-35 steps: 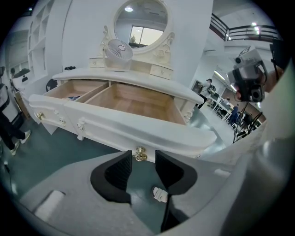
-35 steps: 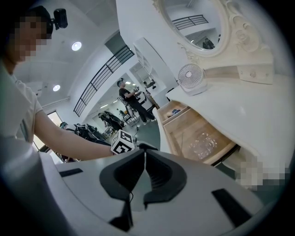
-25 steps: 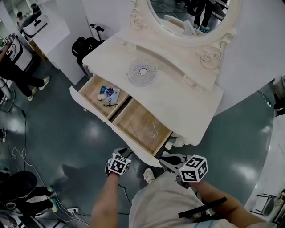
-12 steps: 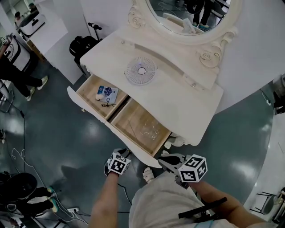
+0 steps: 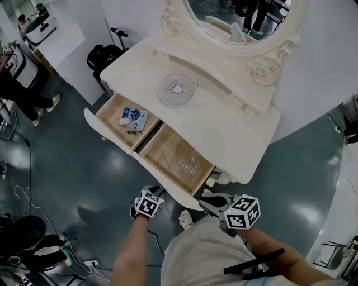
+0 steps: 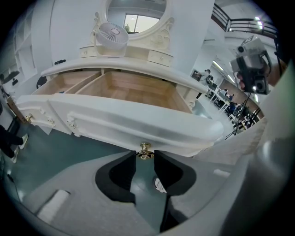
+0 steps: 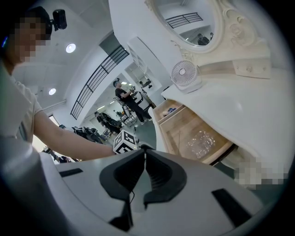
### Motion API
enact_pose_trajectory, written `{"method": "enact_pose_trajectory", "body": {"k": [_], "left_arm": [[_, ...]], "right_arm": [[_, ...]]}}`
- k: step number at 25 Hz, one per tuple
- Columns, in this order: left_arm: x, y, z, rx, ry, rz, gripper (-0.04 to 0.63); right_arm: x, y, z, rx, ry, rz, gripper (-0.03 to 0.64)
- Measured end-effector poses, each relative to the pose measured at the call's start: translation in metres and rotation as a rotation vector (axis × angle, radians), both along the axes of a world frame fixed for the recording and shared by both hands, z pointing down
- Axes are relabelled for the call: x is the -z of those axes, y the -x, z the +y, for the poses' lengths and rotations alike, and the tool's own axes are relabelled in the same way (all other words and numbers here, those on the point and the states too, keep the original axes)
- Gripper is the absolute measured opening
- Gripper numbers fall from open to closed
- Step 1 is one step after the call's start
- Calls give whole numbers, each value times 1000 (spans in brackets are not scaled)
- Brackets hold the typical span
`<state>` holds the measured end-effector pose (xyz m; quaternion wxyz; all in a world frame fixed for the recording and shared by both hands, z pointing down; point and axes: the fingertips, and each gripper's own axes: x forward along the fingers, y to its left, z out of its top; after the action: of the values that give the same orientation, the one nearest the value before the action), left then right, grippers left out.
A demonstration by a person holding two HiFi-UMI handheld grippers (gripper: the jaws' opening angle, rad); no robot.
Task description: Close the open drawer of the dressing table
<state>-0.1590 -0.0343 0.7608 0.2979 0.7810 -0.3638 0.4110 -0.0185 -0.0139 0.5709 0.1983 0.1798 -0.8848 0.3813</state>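
Note:
The white dressing table (image 5: 224, 128) has its wide wooden drawer (image 5: 114, 146) pulled out toward me. Its two compartments hold small items (image 5: 134, 118) and a clear plastic bag (image 5: 188, 163). My left gripper (image 5: 154, 191) is at the drawer's front near its right end. In the left gripper view the gold knob (image 6: 146, 147) sits between the tips of the left gripper (image 6: 145, 155). The jaws are closing around it with a thin gap still showing. My right gripper (image 5: 211, 199) hangs below the table's right corner. In the right gripper view the right gripper (image 7: 145, 154) is shut and holds nothing.
A round white fan (image 5: 177, 89) stands on the tabletop under the oval mirror (image 5: 235, 17). A black bag (image 5: 103, 56) leans by the table's left end. People stand at the far left (image 5: 22, 89). My shoe (image 5: 186, 219) is on the grey floor below the drawer.
The head view has shifted slightly. Both grippers stay where they were by the drawer's front, and the drawer is as far out as before.

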Motion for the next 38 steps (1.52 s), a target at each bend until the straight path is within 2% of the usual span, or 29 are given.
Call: {"method": "enact_pose_trajectory", "body": {"k": [38], "left_arm": [[-1, -31, -46, -5, 14, 11, 127]], "right_arm": [[-13, -26, -24, -51, 28, 14, 18]]}}
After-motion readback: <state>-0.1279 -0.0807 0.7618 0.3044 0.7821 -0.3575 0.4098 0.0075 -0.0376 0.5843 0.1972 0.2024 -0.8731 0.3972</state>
